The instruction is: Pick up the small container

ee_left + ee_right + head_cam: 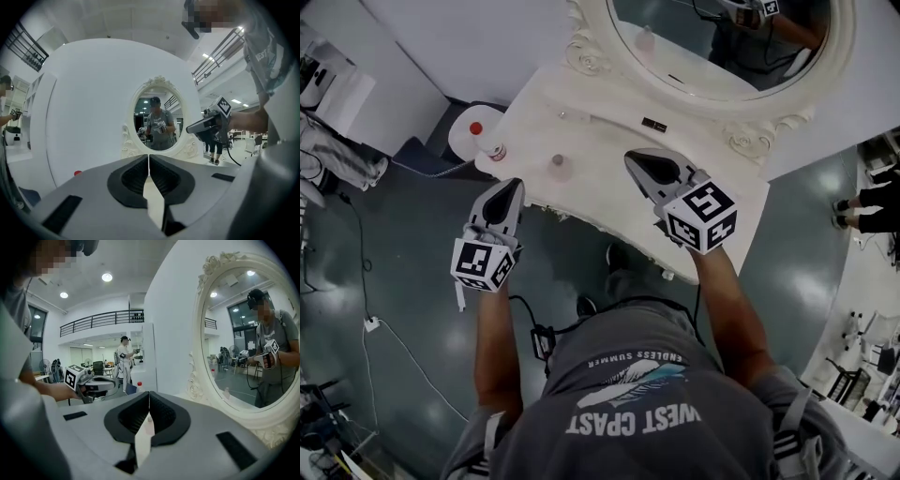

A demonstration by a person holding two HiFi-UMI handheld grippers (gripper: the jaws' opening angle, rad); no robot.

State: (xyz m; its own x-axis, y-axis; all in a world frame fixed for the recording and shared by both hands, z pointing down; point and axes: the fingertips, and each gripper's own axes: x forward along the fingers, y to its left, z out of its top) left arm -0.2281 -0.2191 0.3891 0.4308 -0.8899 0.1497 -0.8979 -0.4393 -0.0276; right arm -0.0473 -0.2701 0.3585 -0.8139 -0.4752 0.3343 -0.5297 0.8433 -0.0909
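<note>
White vanity table point(600, 202) is carrying the small container point(560, 167), standing upright near the front edge. Left gripper point(517, 185) and right gripper point(632, 157) are both hovering pinched shut, gripping nothing. Container is sitting at one o'clock from the left, the nearer, and nine o'clock from the right.
</note>
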